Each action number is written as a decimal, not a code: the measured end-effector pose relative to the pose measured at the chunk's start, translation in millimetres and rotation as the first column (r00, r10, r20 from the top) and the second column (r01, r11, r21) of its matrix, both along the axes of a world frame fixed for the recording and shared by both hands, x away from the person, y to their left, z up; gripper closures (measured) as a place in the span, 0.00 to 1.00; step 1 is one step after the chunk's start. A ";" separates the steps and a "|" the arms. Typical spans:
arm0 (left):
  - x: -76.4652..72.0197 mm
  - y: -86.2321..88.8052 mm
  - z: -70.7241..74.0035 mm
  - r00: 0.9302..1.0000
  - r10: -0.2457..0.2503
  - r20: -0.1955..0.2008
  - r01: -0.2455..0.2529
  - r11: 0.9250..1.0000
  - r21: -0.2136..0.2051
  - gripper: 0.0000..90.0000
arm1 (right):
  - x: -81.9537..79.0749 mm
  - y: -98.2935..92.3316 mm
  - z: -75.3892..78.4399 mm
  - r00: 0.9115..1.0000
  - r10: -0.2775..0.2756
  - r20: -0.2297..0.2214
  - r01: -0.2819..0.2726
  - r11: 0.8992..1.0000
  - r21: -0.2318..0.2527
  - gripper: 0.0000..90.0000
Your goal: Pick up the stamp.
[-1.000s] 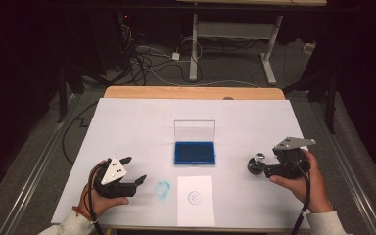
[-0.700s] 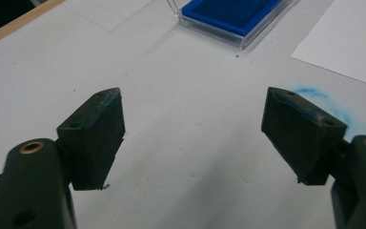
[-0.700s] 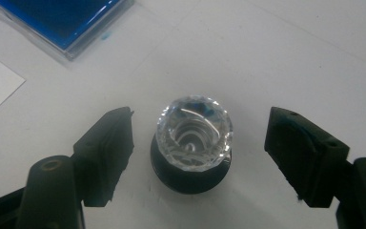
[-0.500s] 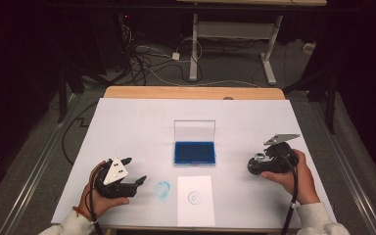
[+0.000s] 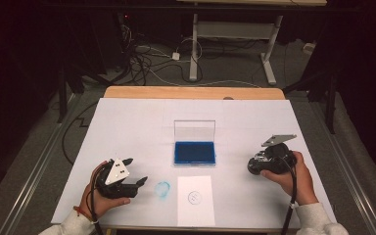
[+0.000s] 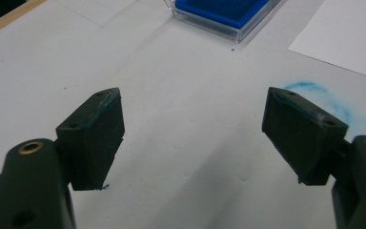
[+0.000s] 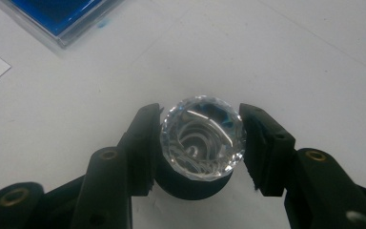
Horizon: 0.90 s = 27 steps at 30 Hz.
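Observation:
A stamp with a clear faceted knob and a black base point(image 7: 202, 138) sits between the jaws of my right gripper point(image 7: 202, 145), which is shut on it just above the white table. In the high view that gripper point(image 5: 255, 165) is at the right, beside the blue ink pad point(image 5: 194, 152). The pad's clear lid point(image 5: 194, 131) stands open. My left gripper point(image 5: 137, 170) rests at the front left, open, with nothing between its pads point(image 6: 95, 136). A white paper sheet point(image 5: 195, 198) bearing a small round print lies at the front middle.
A blue ink smudge point(image 5: 162, 189) marks the table between the left gripper and the paper, and it appears again near the right jaw as the smudge point(image 6: 324, 95). The white table cover point(image 5: 127, 122) ends in a wooden edge point(image 5: 191, 92) at the back. Cables and table legs lie on the floor beyond.
My right gripper has shifted a little left toward the ink pad and turned with the stamp. The left gripper has stayed put.

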<state>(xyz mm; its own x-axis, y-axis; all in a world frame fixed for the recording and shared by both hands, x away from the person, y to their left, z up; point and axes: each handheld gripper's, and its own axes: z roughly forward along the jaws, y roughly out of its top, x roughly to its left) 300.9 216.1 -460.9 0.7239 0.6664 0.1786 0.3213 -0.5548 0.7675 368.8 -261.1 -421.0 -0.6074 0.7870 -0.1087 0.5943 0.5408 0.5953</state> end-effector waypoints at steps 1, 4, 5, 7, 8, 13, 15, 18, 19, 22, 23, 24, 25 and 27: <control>0.5 -0.1 -0.3 1.000 -0.002 -0.003 0.002 1.000 0.001 0.24 | 0.1 0.2 -0.2 1.000 -0.003 0.000 0.003 1.000 -0.002 0.58; 0.6 -0.6 -0.8 1.000 -0.003 -0.005 0.003 1.000 0.005 0.24 | 0.1 1.1 -0.5 1.000 0.009 -0.002 -0.009 1.000 -0.002 0.58; 0.6 -0.8 -0.9 1.000 -0.004 -0.007 0.004 1.000 0.006 0.24 | -0.1 1.3 -0.2 1.000 0.011 -0.002 -0.011 1.000 -0.005 0.57; 0.5 -0.7 -0.9 1.000 -0.006 -0.007 0.006 1.000 0.005 0.24 | -0.6 1.3 0.5 1.000 0.009 0.000 -0.009 1.000 -0.005 0.57; 0.5 -0.7 -0.9 1.000 -0.006 -0.007 0.006 1.000 0.005 0.24 | -1.1 1.4 1.0 1.000 0.003 -0.001 -0.003 1.000 -0.001 0.57; 1.0 -1.1 -1.5 1.000 -0.005 -0.009 0.005 1.000 0.013 0.24 | -1.2 1.8 2.1 1.000 0.002 0.011 -0.002 1.000 -0.010 0.62; 1.0 -1.3 -1.7 1.000 -0.008 -0.012 0.008 1.000 0.015 0.24 | -0.9 1.6 1.8 1.000 -0.001 0.015 0.001 1.000 -0.010 0.63; 1.2 -1.8 -2.1 1.000 -0.010 -0.016 0.010 1.000 0.021 0.24 | -0.4 1.6 1.5 1.000 0.000 0.015 0.000 1.000 -0.011 0.63; 1.5 -2.4 -2.7 1.000 -0.016 -0.025 0.016 1.000 0.022 0.24 | -0.3 1.8 1.4 1.000 -0.003 0.017 0.003 1.000 -0.011 0.63; 1.4 -3.0 -2.8 0.999 -0.020 -0.027 0.020 0.999 0.025 0.24 | -0.6 2.7 1.6 1.000 -0.004 0.015 0.005 1.000 -0.019 0.63; 1.3 -3.3 -2.9 0.999 -0.021 -0.028 0.022 0.999 0.025 0.24 | -0.6 3.1 1.3 1.000 -0.001 0.020 0.001 1.000 -0.020 0.63; 1.3 -3.3 -2.9 0.999 -0.023 -0.029 0.024 0.999 0.025 0.24 | -0.6 3.1 1.3 1.000 -0.001 0.020 0.001 1.000 -0.020 0.63; 1.4 -3.4 -2.9 0.999 -0.022 -0.029 0.023 0.999 0.025 0.24 | -0.7 3.5 1.4 1.000 0.006 0.023 -0.005 1.000 -0.024 0.64; 1.6 -3.4 -3.1 0.999 -0.022 -0.031 0.023 0.999 0.026 0.24 | -0.7 3.4 1.0 1.000 0.006 0.028 -0.005 1.000 -0.018 0.64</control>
<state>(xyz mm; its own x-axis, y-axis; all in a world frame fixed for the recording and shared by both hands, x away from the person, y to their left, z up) 302.5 212.7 -464.0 0.7442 0.6451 0.1732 0.3319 -0.5822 0.7422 368.2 -257.7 -420.1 -0.6081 0.7813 -0.1404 0.5742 0.5551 0.6018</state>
